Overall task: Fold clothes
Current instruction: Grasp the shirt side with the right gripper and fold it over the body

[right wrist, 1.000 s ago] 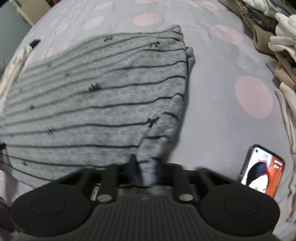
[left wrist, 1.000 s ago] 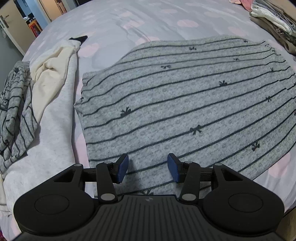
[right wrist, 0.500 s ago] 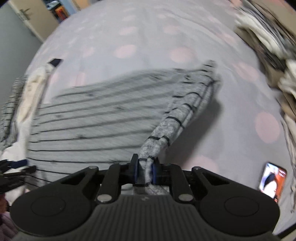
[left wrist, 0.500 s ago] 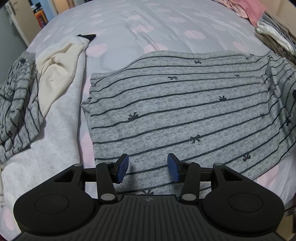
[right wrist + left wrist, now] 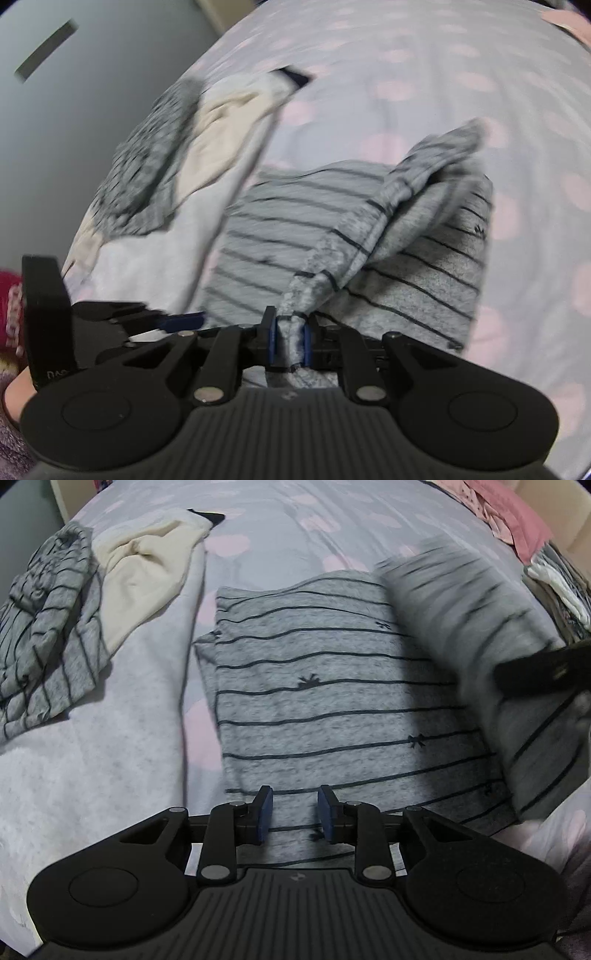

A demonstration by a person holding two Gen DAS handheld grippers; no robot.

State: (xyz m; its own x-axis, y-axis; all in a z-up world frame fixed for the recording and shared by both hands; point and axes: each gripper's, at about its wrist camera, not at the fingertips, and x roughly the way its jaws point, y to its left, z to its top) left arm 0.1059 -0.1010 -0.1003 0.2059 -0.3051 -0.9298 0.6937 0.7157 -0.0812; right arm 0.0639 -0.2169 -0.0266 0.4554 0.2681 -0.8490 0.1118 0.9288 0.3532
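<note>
Your right claw point(image 5: 290, 338) is clamped on a bunched edge of the grey knit top with thin dark stripes and small bow prints point(image 5: 332, 701); the cloth stands pinched between its two blue pads and trails away from them in a twisted fold. The rest of that top lies spread on the bed, whose lavender sheet with pale pink spots point(image 5: 280, 520) shows all around it. In the left wrist view the lifted part hangs blurred at the right of the picture, raised above the flat part and casting a shadow on it.

Your left claw point(image 5: 293, 814) hovers over the near hem of the same top. Its jaws are closing, yet the blue pads still stand apart with only the flat striped cloth seen below them, and nothing is pinched.

To the left of the top lies a heap of other clothes: a pale grey fleecy garment with a cream lining point(image 5: 144, 565) and, on top of it, a crumpled grey striped piece point(image 5: 40, 627). A pink cloth point(image 5: 517, 520) and a stack of folded garments point(image 5: 561, 587) sit at the far right edge of the bed.
</note>
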